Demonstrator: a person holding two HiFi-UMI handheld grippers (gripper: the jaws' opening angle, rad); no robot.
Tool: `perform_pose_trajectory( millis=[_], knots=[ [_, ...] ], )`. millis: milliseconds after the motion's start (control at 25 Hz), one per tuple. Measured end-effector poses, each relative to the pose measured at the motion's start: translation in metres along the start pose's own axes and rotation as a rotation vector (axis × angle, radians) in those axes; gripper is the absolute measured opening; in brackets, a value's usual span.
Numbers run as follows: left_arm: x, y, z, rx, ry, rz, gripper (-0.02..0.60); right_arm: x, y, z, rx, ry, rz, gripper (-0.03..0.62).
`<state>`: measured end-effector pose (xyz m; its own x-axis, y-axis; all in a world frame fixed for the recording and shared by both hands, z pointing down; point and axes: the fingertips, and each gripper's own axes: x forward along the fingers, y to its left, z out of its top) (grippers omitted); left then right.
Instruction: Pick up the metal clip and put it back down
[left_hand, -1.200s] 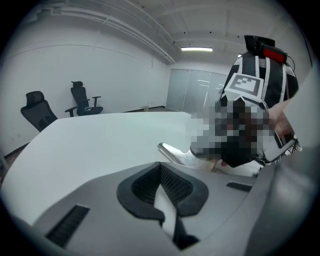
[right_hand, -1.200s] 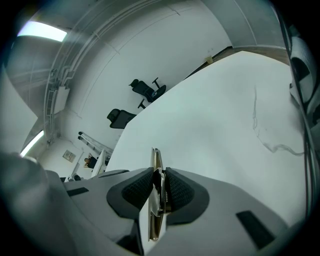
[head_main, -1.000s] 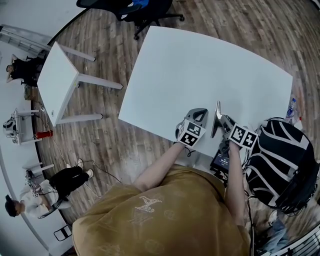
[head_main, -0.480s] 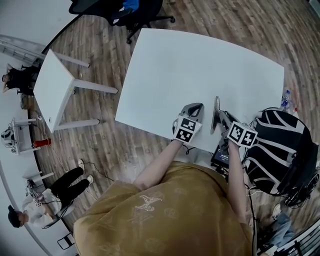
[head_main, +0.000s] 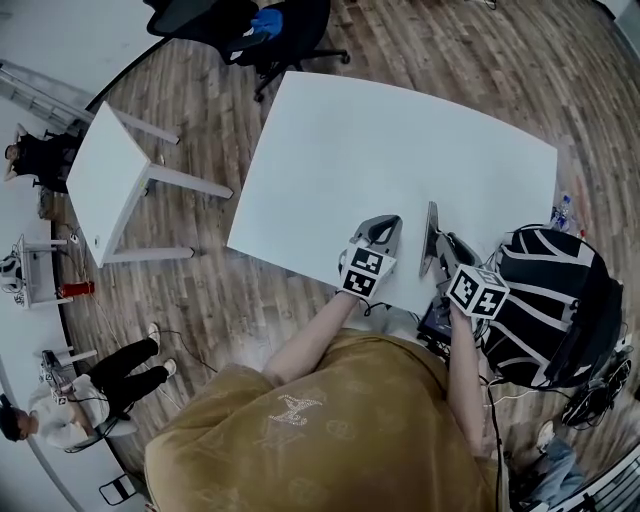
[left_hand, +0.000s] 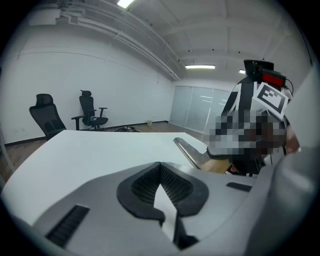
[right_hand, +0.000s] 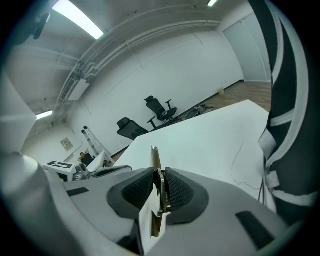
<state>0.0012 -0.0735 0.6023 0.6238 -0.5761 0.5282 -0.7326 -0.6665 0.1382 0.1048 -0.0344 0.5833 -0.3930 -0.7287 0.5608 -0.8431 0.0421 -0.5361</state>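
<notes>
The metal clip (head_main: 431, 233) is a long thin silver strip, standing on edge between the pads of my right gripper (head_main: 438, 243), which is shut on it above the near edge of the white table (head_main: 400, 140). In the right gripper view the clip (right_hand: 154, 159) sticks out forward past the pads of the right gripper (right_hand: 159, 173). Just left of it, my left gripper (head_main: 384, 226) is shut with nothing in it; its pads meet at the tip in the left gripper view (left_hand: 160, 167). That view also shows the clip (left_hand: 188, 151) off to the right.
A black-and-white striped bag (head_main: 548, 300) sits close to the right of my right arm. A small white side table (head_main: 112, 170) stands to the left, with office chairs (head_main: 250, 25) at the far end. A person (head_main: 120, 365) sits on the wooden floor at lower left.
Both grippers have lifted a little off the table's near edge, side by side. The clip has stayed in the right gripper's pads. The left gripper stays shut and empty.
</notes>
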Motion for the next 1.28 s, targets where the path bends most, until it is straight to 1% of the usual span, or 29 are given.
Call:
perform_pose_trajectory(
  millis=[240, 320, 440, 520, 640, 880, 960, 1160, 1280],
  knots=[
    [-0.015, -0.007, 0.028, -0.009, -0.071, 0.003, 0.006, -0.024, 0.015, 0.026, -0.085, -0.099, -0.011, 0.080],
    [-0.021, -0.008, 0.040, -0.015, -0.099, 0.007, 0.006, -0.032, 0.021, 0.036, -0.138, -0.139, -0.024, 0.080],
    [-0.028, -0.010, 0.060, -0.001, -0.145, 0.012, 0.006, -0.046, 0.032, 0.055, -0.238, -0.214, -0.058, 0.079],
    [-0.032, -0.011, 0.073, 0.003, -0.176, 0.014, 0.006, -0.056, 0.039, 0.068, -0.282, -0.267, -0.067, 0.078],
    [-0.043, -0.012, 0.097, 0.007, -0.230, 0.014, 0.006, -0.071, 0.052, 0.085, -0.328, -0.337, -0.071, 0.080],
    [-0.070, -0.023, 0.147, 0.039, -0.356, 0.009, 0.006, -0.103, 0.076, 0.108, -0.435, -0.468, -0.086, 0.079],
    [-0.075, -0.025, 0.157, 0.048, -0.381, 0.007, 0.006, -0.111, 0.084, 0.115, -0.471, -0.507, -0.093, 0.079],
    [-0.087, -0.036, 0.175, 0.072, -0.411, -0.012, 0.006, -0.132, 0.103, 0.129, -0.582, -0.591, -0.117, 0.078],
    [-0.098, -0.042, 0.187, 0.093, -0.453, -0.012, 0.006, -0.145, 0.114, 0.137, -0.613, -0.644, -0.118, 0.078]
  ],
)
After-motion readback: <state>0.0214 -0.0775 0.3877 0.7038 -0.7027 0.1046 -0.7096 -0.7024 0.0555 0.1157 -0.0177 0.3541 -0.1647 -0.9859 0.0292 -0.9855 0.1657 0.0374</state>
